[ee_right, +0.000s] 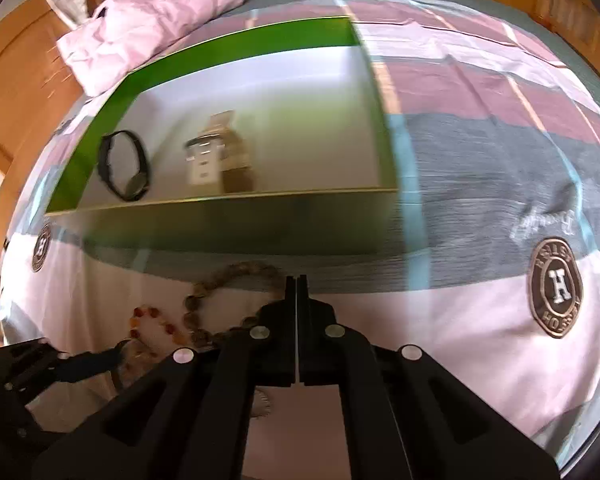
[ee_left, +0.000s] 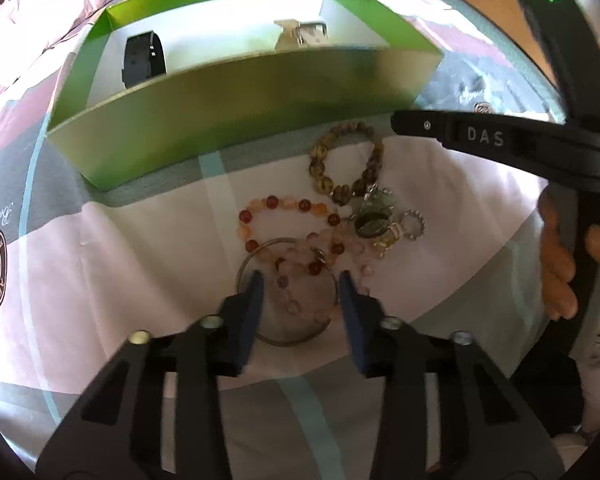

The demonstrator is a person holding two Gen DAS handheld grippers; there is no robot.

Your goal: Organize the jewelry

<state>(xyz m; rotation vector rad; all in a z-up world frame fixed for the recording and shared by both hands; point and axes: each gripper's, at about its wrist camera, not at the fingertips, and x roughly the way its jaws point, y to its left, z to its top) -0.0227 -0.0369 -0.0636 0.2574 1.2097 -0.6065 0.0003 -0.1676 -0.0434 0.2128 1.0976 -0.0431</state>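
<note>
glossy green card box (ee_left: 236,120), matt printed cloth bedspread (ee_left: 100,264), polished stone beads (ee_left: 328,176), thin metal bangle (ee_left: 288,292).

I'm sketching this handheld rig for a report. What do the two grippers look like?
Both are matte black plastic linkages with round silver pivot pins. The left gripper has dark blue fingers; the right gripper has black ones. The right gripper's body, in the left wrist view, bears raised "DAS" lettering, with a green light nearby.
</note>
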